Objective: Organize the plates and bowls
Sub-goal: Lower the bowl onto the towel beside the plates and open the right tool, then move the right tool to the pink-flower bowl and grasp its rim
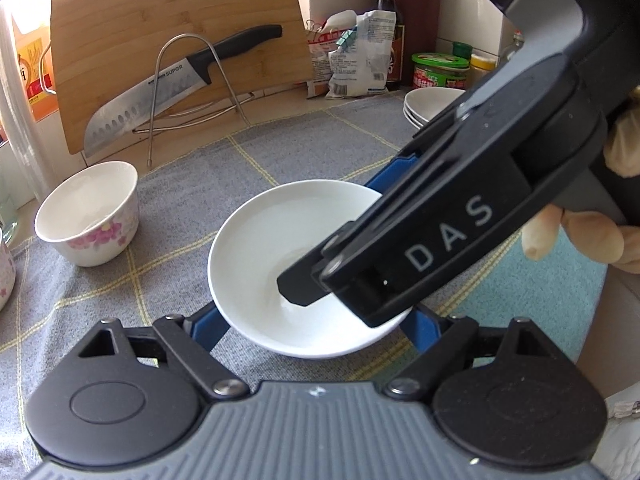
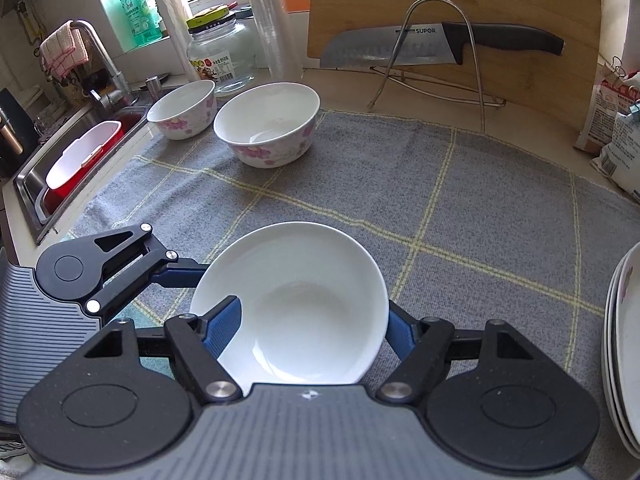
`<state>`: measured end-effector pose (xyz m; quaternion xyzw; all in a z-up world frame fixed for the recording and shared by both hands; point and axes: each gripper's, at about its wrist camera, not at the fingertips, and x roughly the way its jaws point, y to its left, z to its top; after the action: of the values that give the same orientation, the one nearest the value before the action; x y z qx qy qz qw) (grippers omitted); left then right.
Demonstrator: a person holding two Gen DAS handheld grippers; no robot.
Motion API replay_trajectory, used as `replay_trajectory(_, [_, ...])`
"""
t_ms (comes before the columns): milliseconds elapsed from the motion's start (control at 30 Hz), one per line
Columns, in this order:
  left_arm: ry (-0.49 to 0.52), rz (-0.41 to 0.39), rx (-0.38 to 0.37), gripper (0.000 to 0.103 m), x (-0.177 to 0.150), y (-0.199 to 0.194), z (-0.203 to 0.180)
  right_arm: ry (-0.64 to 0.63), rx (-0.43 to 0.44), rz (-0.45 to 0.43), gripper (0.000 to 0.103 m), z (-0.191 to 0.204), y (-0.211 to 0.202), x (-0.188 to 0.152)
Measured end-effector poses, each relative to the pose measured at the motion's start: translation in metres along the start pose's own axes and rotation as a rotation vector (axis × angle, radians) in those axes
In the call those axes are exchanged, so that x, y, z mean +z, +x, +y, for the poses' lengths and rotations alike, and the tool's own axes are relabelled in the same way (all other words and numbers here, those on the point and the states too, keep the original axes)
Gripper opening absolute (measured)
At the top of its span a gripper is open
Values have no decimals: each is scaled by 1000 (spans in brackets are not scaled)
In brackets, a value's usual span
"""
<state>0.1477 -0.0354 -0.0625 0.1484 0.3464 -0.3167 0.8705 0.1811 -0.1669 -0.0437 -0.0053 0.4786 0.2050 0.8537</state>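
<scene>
At the far left, two flowered bowls [image 2: 266, 132] are standing on the grey checked cloth [image 2: 440, 184], not yet stacked. Nearer, the left gripper [image 1: 314, 326] is reaching in with its blue fingers [image 1: 204, 324] hugging opposite sides of the white dish [image 2: 296, 280], apparently clamping it low over the cloth. The right gripper [image 2: 312, 320] is meeting the same dish with its fingers apart, one lying inside the hollow and the other outside the rim, and the pads are not visibly pinching the wall. This is looking like a shared hold or a hand-over. The next move probably calls for one gripper to secure the rim before the other lets go. After that, the dish would be carried to the stack of plates [image 2: 624, 352] waiting at the right edge.

The knife [image 2: 384, 46], propped against the wooden board, is showing "SUPOR", and the right gripper's body is showing "DAS". The packet labels are too small to read.
</scene>
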Motion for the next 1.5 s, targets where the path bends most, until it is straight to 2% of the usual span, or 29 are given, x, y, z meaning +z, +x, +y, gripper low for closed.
replay_trajectory(500, [5, -1, -12, 90, 3, 4, 0, 13, -8, 1, 84, -6, 2, -1])
replay_trajectory(667, [-9, -11, -21, 93, 4, 2, 0, 32, 9, -1, 92, -7, 3, -3])
replay_trajectory(700, [-5, -16, -15, 96, 4, 1, -1, 30, 10, -2, 94, -7, 3, -4])
replay_trajectory(767, [0, -26, -5, 100, 4, -2, -2, 23, 2, -12, 103, -5, 2, -4])
replay_trajectory(1100, [-6, -16, -2, 100, -9, -26, 4, 6, -16, -43, 103, -7, -10, -3])
replay_trajectory(1367, [-38, -53, 70, 100, -14, -58, 30, -33, -37, -62, 103, -7, -29, 8])
replay_trajectory(1500, [-50, -98, 156, 100, -9, -68, 53, -60, -36, -91, 103, -2, -32, 26])
